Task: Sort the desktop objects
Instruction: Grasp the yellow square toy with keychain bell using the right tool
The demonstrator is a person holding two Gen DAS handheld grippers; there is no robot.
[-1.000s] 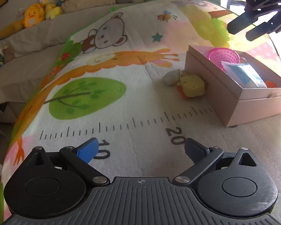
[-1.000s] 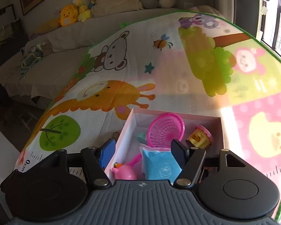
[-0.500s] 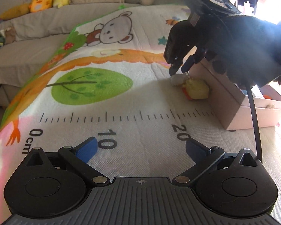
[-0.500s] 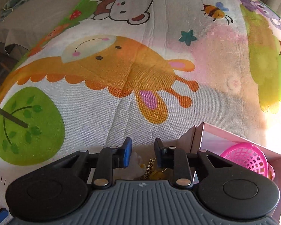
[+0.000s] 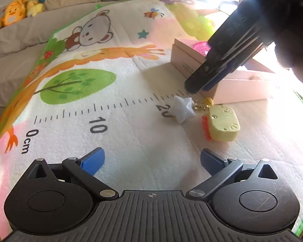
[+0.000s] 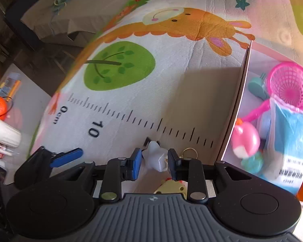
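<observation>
A keychain lies on the play mat beside the pink box (image 5: 238,88): a white star (image 5: 182,109), gold rings (image 5: 201,105) and a yellow block charm (image 5: 222,126). My right gripper (image 5: 196,87) hovers just above the star, fingers a little apart, touching nothing. In the right wrist view the right gripper (image 6: 154,162) has the white star (image 6: 155,158) between its fingers with gaps on both sides. My left gripper (image 5: 151,159) is open and empty, low over the mat, in front of the keychain.
The pink box (image 6: 235,109) holds a pink net basket (image 6: 290,84), a blue packet (image 6: 290,141) and a pink-white toy (image 6: 245,139). Plush toys (image 5: 12,14) sit on the sofa behind. A white mug (image 6: 4,137) and clutter stand off the mat's left edge.
The keychain has shifted along the mat away from the box's far corner to near the 20 mark. My right gripper has lifted slightly and opened wider around the star.
</observation>
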